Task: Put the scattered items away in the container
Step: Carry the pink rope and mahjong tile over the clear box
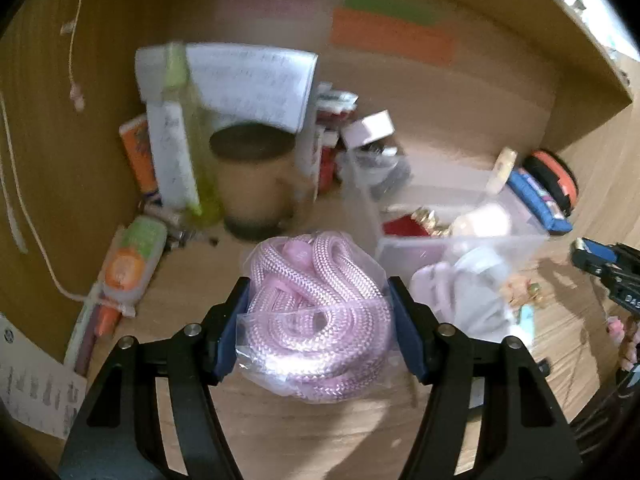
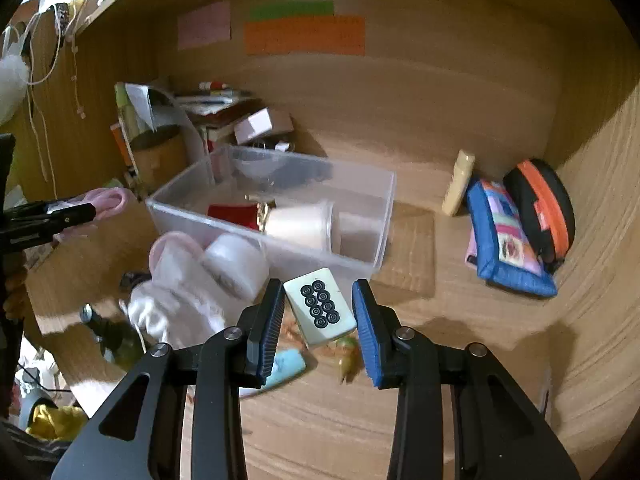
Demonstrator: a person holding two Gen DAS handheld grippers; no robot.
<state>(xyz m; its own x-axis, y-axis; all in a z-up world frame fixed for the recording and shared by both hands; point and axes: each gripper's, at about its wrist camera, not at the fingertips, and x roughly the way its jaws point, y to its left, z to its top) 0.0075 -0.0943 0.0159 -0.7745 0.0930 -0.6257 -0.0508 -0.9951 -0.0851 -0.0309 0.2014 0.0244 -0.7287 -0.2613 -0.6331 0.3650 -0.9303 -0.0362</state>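
My left gripper (image 1: 318, 284) is shut on a clear bag of coiled pink rope (image 1: 316, 312), held above the wooden desk. My right gripper (image 2: 318, 282) is shut on a white mahjong tile (image 2: 320, 308) with black circles, tilted between the blue pads. The clear plastic container (image 2: 384, 216) stands just beyond the tile, right of the rope bag. A red item (image 2: 232, 214) and a white cup (image 2: 300, 222) on its side lie in it. In the right wrist view the left gripper (image 2: 60, 214) shows at the left with the rope. The left wrist view catches the right gripper (image 1: 600, 264) at its right edge.
A white tub (image 2: 236, 264) and white cloth (image 2: 168, 304) lie against the container's near wall. A blue pouch (image 2: 508, 240), an orange-and-black case (image 2: 540, 208) and a cream block (image 2: 460, 182) lean at the right. A brown jar (image 1: 252, 184), papers and tubes crowd the back left corner.
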